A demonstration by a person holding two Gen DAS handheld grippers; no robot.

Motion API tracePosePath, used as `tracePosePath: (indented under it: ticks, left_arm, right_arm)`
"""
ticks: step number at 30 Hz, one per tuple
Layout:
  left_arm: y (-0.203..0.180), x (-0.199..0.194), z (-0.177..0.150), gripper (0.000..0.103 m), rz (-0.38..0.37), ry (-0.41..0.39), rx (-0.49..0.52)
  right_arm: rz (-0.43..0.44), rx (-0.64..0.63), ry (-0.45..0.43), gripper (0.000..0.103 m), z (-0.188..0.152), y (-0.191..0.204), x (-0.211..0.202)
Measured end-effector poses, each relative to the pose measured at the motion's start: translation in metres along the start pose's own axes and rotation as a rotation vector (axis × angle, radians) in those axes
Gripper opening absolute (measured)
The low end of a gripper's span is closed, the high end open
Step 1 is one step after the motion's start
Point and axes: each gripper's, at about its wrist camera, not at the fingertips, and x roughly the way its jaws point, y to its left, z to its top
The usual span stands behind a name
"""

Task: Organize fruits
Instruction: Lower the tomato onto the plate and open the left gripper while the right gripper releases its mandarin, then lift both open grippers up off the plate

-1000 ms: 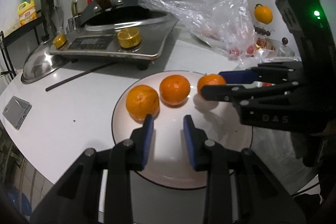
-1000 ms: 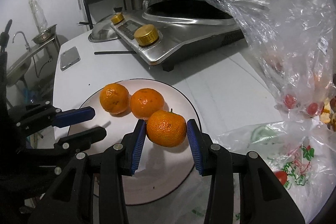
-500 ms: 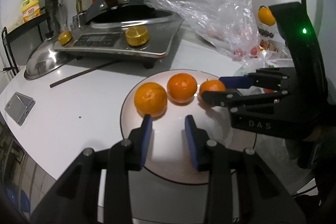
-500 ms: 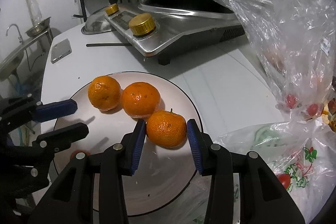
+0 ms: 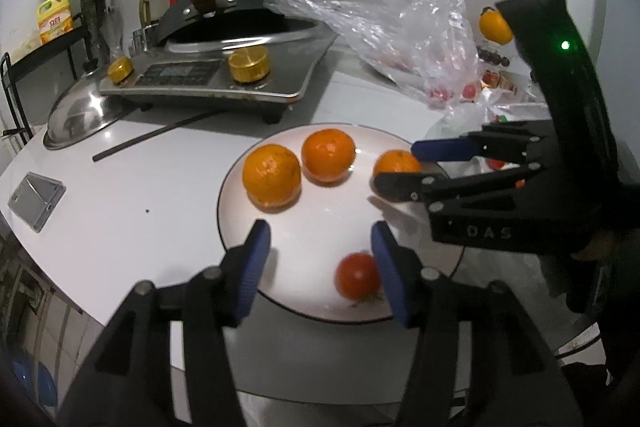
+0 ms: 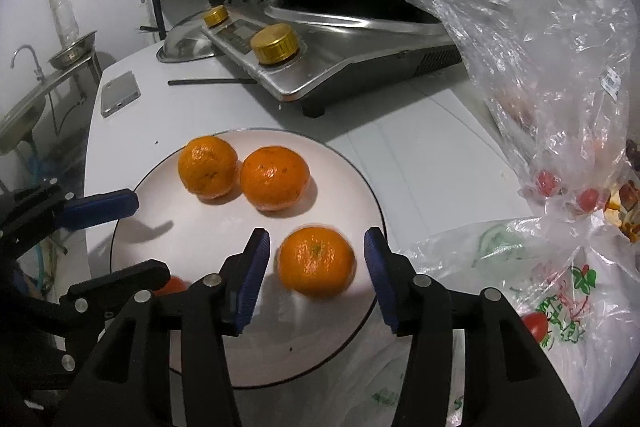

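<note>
With both sets of jaws having just been opening, the right gripper half-spread around a released mandarin at the plate's four o'clock and the left gripper loosely flanking a small tomato at six, the placing step looks finished, so next each should back off without nudging fruit.

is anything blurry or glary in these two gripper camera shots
Left wrist view: the small red tomato on the plate is smeared by motion blur; the pot lid shows bright glare. Right wrist view: the nearest tangerine has soft, ghosted edges; fisheye bending curves the stove.
</note>
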Motion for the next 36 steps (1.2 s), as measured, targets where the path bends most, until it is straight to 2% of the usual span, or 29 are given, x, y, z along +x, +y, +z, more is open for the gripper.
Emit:
tracePosePath:
  ticks: [4, 5, 14, 17, 20, 22, 27, 36]
  left_arm:
    - [-0.005, 0.0, -0.004, 0.054, -0.014, 0.011, 0.017]
    - [-0.006, 0.0, -0.004, 0.054, -0.017, 0.014, 0.02]
    - [-0.015, 0.011, -0.008, 0.054, -0.032, 0.059, 0.072]
    - [-0.018, 0.016, -0.009, 0.051, -0.033, 0.07, 0.081]
    - [-0.018, 0.019, -0.008, 0.042, -0.028, 0.08, 0.088]
    - [-0.019, 0.02, -0.008, 0.029, -0.036, 0.088, 0.099]
    - [-0.022, 0.021, -0.007, 0.029, -0.034, 0.089, 0.109]
    - [-0.023, 0.026, 0.007, 0.029, 0.002, 0.053, 0.124]
  right_arm:
    - [0.001, -0.023, 0.022, 0.05, -0.004, 0.003, 0.004]
    - [-0.011, -0.026, 0.021, 0.043, -0.005, 0.004, 0.004]
    - [-0.004, -0.01, -0.008, 0.042, 0.002, 0.001, 0.007]
    - [-0.007, -0.011, -0.001, 0.042, 0.003, 0.001, 0.011]
    - [-0.005, 0.009, -0.001, 0.042, 0.003, -0.003, 0.01]
    - [-0.001, 0.029, -0.001, 0.043, 0.003, -0.007, 0.009]
    - [0.009, 0.038, -0.017, 0.048, 0.004, -0.01, 0.003]
    - [0.01, 0.055, -0.06, 0.049, 0.003, -0.02, -0.018]
